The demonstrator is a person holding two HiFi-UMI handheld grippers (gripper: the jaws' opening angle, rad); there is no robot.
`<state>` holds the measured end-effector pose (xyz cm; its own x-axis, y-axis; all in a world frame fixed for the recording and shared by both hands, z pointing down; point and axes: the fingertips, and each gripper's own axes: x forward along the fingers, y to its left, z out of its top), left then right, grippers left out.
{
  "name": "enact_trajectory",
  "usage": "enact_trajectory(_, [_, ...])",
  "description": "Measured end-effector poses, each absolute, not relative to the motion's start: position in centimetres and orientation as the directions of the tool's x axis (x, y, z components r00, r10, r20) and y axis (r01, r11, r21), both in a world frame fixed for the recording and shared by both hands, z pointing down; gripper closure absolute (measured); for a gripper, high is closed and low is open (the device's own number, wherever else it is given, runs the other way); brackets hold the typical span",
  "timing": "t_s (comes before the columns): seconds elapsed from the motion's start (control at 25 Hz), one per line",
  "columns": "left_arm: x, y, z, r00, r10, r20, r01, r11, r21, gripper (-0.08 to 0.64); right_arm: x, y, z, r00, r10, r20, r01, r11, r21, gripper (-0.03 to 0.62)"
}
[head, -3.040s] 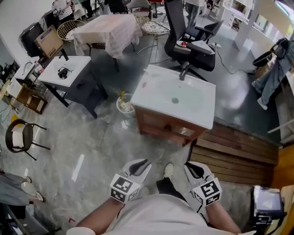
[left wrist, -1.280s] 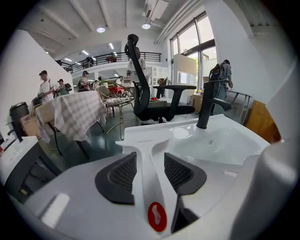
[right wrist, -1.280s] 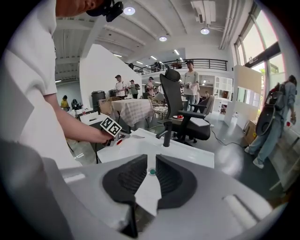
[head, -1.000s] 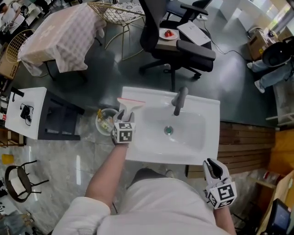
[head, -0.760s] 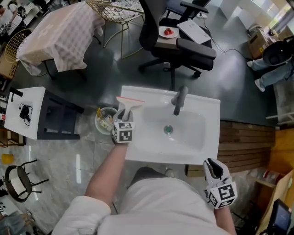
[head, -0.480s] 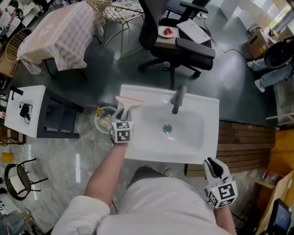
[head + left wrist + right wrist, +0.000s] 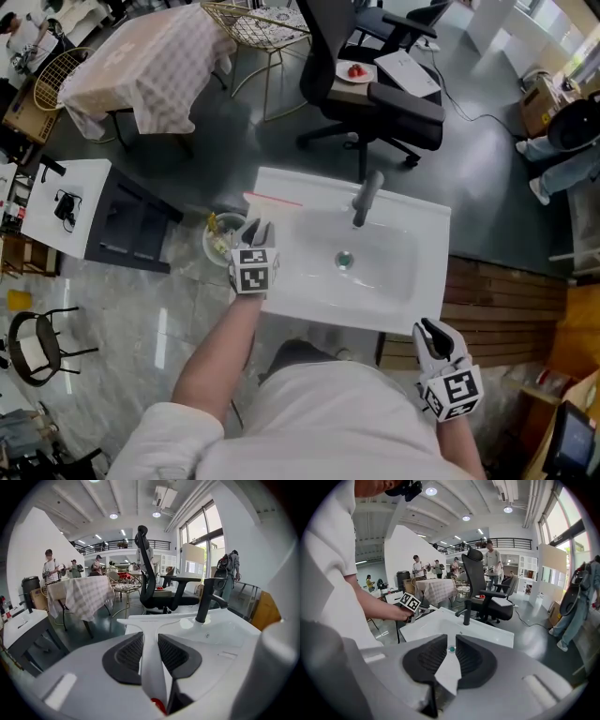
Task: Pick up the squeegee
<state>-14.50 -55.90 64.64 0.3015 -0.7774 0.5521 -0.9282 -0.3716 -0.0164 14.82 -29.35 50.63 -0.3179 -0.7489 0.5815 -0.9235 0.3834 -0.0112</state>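
The squeegee [image 7: 274,200] is white with a red-edged blade, and hangs over the back left corner of the white sink [image 7: 412,272]. My left gripper [image 7: 257,231] is shut on its handle. In the left gripper view the white handle [image 7: 152,634] runs up between the two black pads of the left gripper [image 7: 151,654], which press on it, and ends in the T-shaped blade. My right gripper [image 7: 429,330] hangs low at the sink's front right, open. The right gripper view shows a bare gap in the right gripper [image 7: 450,654], with the sink [image 7: 487,632] beyond.
A black faucet [image 7: 366,197] stands at the back of the sink. A small waste bin [image 7: 221,240] sits on the floor at the sink's left. Behind are an office chair [image 7: 375,84], a cloth-covered table [image 7: 150,66] and a white side table [image 7: 66,202]. Wooden planks [image 7: 506,300] lie at the right.
The left gripper has closed on the squeegee's handle and lifted it a little off the sink's rim. The right gripper has stayed where it was.
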Motion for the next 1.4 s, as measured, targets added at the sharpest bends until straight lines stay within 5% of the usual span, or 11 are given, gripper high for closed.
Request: enact_trajectory(1.4, [-9.9, -27.7, 48.7, 0.272, -0.87, 0.411, -0.957, -0.29, 0.019, 0.454, 17.9, -17.3, 49.9, -0.567, -0.682, 0.462, -0.778, 0.628, -0.029, 0.549])
